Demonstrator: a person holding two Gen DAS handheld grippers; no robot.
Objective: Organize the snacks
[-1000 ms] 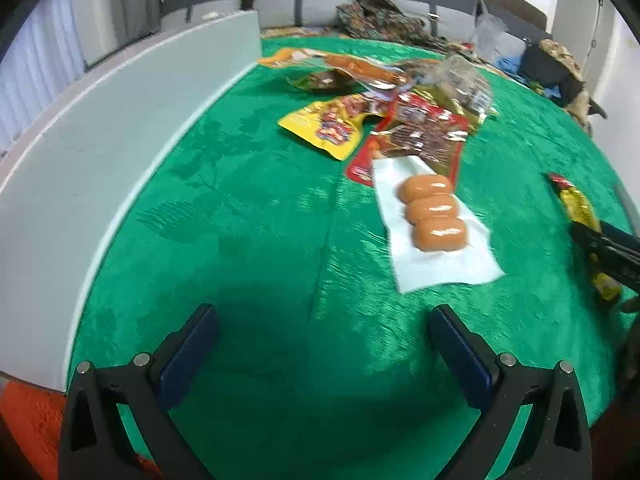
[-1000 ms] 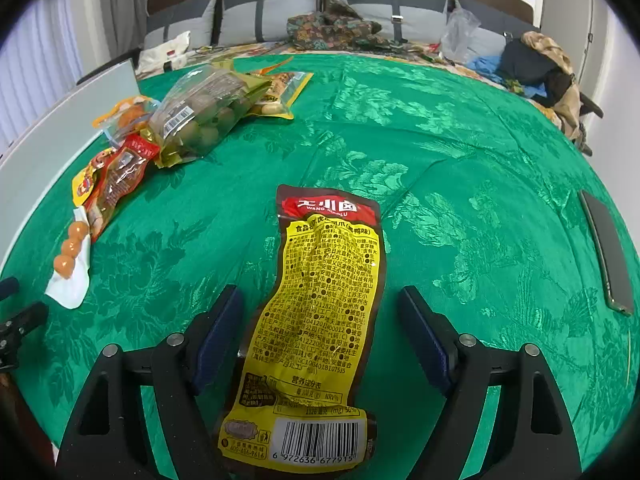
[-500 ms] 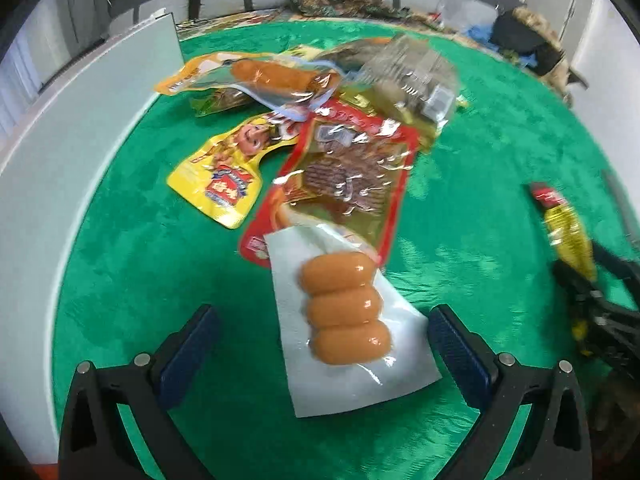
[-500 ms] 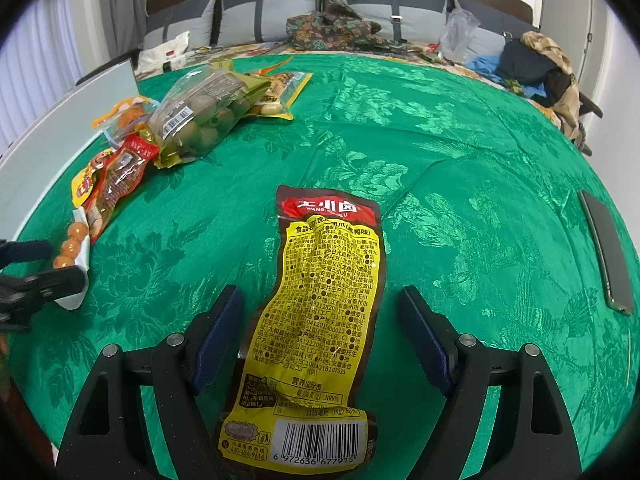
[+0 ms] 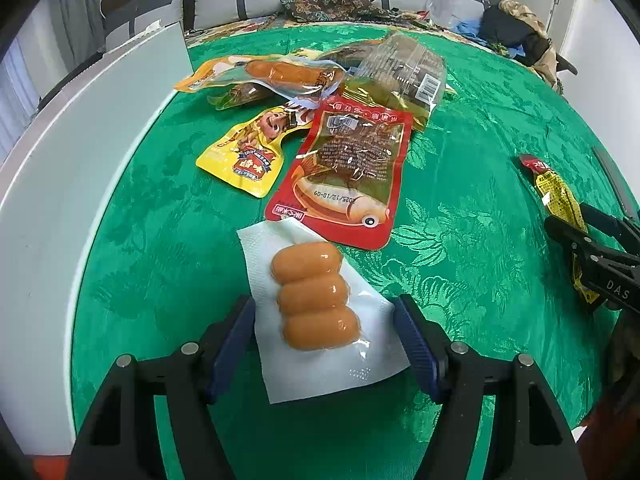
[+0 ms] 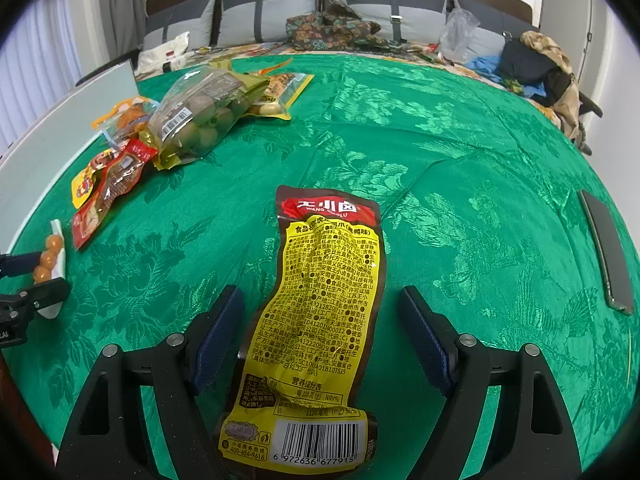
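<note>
A white vacuum pack of three orange sausages (image 5: 316, 300) lies flat on the green cloth (image 5: 160, 220). My left gripper (image 5: 326, 336) straddles its near end. The jaws are closing and the blue pads (image 5: 236, 332) stand right at the pack's side edges, which are not crumpled. A long yellow-and-brown packet (image 6: 332, 272) lies lengthwise between the fingers of my right gripper (image 6: 322, 332), which stands open with a gap on both sides. The right wrist view shows the left gripper (image 6: 34, 276) around the sausage pack (image 6: 50, 256) at far left.
Behind the sausages lie a red fish packet (image 5: 348, 172), a yellow cartoon pouch (image 5: 252, 152), an orange sausage bag (image 5: 280, 74) and a clear bag of brown balls (image 5: 400, 72). A white board (image 5: 80, 160) runs along the left edge. A dark phone (image 6: 608, 248) lies at right.
The left gripper has moved toward the snack pile, so the sausage pack now sits between its fingers, and its jaws have narrowed. The right gripper and its packet have not moved.
</note>
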